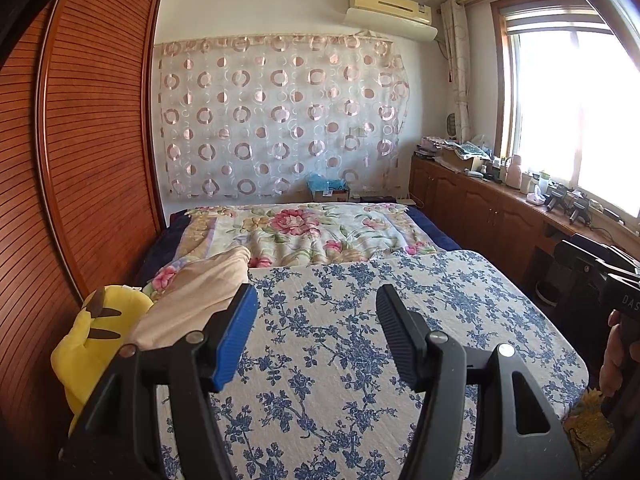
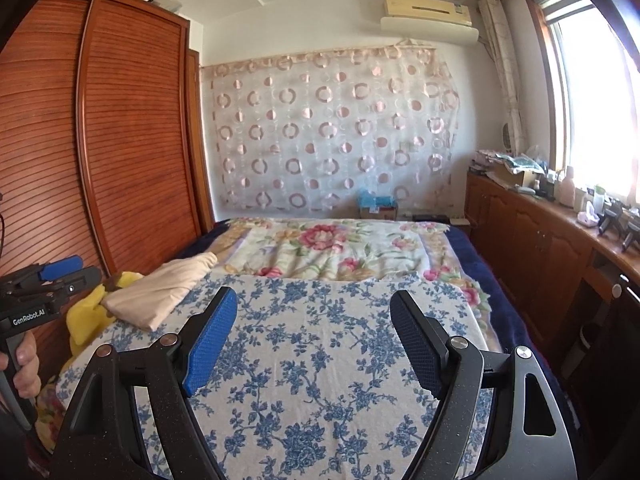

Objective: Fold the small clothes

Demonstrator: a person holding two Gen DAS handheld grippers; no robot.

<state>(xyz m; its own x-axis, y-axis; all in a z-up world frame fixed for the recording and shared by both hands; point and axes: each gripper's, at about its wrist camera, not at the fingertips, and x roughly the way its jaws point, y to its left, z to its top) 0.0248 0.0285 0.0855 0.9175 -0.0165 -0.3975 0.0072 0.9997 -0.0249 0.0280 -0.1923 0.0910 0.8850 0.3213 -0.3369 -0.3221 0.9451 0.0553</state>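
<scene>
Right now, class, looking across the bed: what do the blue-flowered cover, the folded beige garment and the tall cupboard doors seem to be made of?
Blue-flowered cover: probably quilted cotton, matte; its surface is puckered with stitching.
Beige garment: soft, thin cloth, perhaps knit; smooth rounded folds, no sheen.
Cupboard doors: reddish wood or veneer, lightly glossy; fine horizontal slats.

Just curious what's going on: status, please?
Left gripper and right gripper open, empty. Beige cloth bunched on bed's left, untouched. Nothing in the way.

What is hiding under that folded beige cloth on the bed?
A yellow plush toy pokes out beside and partly under the beige cloth, which lies on the blue flowered quilt. Anything else underneath is covered.
</scene>
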